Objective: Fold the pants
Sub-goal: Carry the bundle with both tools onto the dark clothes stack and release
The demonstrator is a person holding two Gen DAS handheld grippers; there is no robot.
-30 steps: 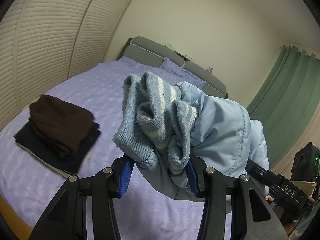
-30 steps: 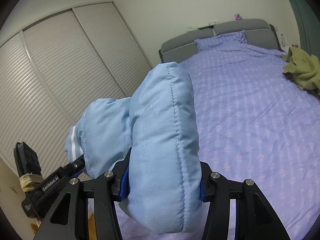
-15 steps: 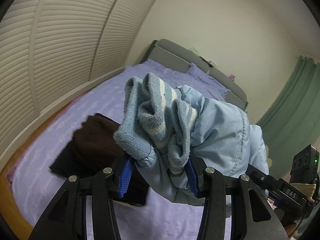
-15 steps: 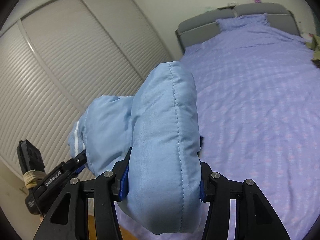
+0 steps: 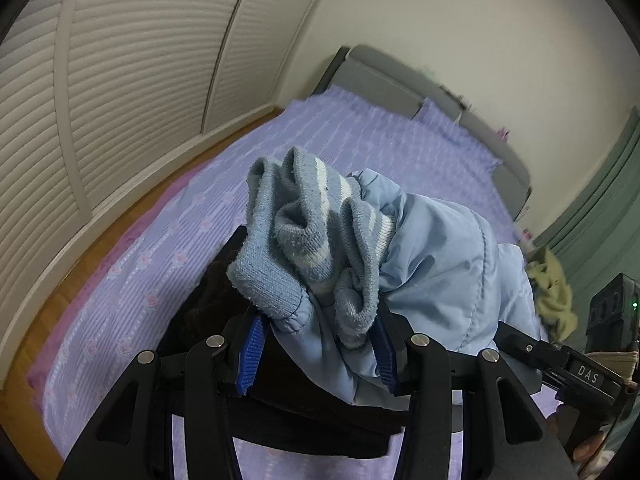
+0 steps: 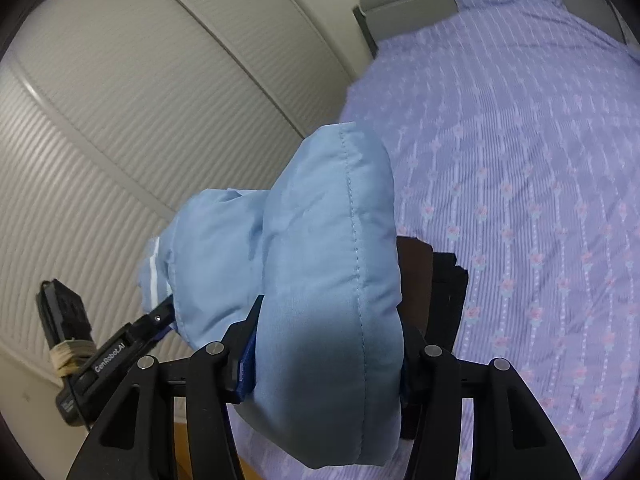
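The folded light-blue padded pants (image 5: 436, 256) hang in the air between both grippers. My left gripper (image 5: 316, 344) is shut on the end with the striped knit cuffs (image 5: 304, 240). My right gripper (image 6: 324, 352) is shut on the thick folded end of the pants (image 6: 332, 272). A stack of dark folded clothes (image 5: 216, 304) lies on the purple bed right below the pants; it also shows in the right wrist view (image 6: 436, 280).
The bed (image 6: 520, 160) has a purple patterned sheet and a grey headboard (image 5: 384, 76). White louvred wardrobe doors (image 5: 120, 80) stand to the left, with a strip of wooden floor (image 5: 48, 296) beside the bed. An olive garment (image 5: 552, 292) lies at the right.
Both grippers have carried the pants leftward and down over the dark stack. The stack is now directly beneath the pants and partly hidden by them.
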